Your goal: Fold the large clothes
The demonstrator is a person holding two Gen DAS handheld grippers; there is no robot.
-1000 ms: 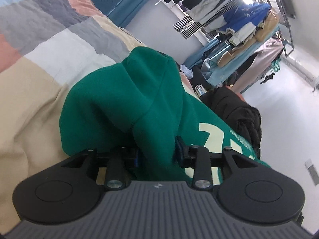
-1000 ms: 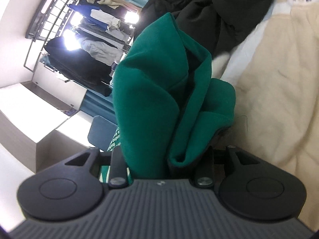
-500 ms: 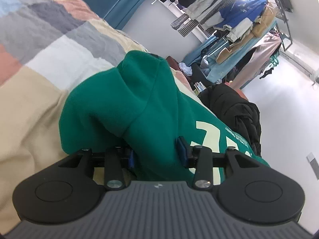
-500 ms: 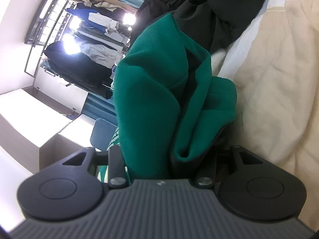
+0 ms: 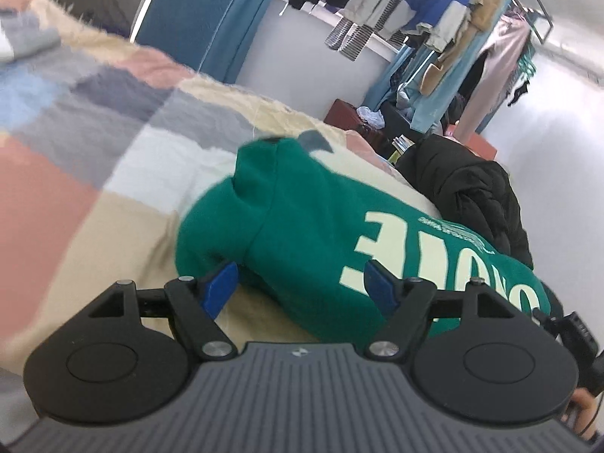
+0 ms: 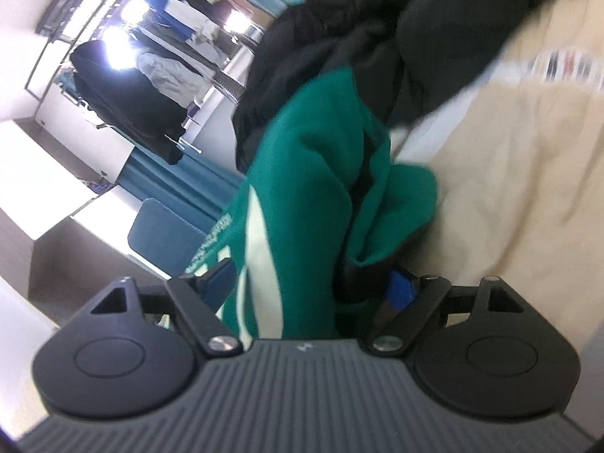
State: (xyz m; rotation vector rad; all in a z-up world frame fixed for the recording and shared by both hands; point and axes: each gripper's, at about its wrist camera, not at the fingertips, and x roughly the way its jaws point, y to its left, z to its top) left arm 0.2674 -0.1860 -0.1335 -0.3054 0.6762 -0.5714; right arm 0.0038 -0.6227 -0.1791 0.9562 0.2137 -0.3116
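A green hoodie (image 5: pixel 302 222) with pale yellow lettering lies bunched on the patchwork bed cover (image 5: pixel 94 143). My left gripper (image 5: pixel 298 287) is open, its blue-padded jaws spread wide just in front of the hoodie's near edge, holding nothing. In the right wrist view the hoodie (image 6: pixel 309 196) hangs in folds between the jaws of my right gripper (image 6: pixel 313 283), which stand apart, open around the cloth. The right view is blurred.
A black puffer jacket (image 5: pixel 468 196) lies beside the hoodie at the bed's edge and also shows in the right wrist view (image 6: pixel 362 49). A loaded clothes rack (image 5: pixel 434 26) and a blue chair (image 5: pixel 196 11) stand beyond the bed.
Both grippers have opened and let go of the hoodie. It has dropped flatter onto the bed, its lettering now in view. Both grippers have pulled back a little.
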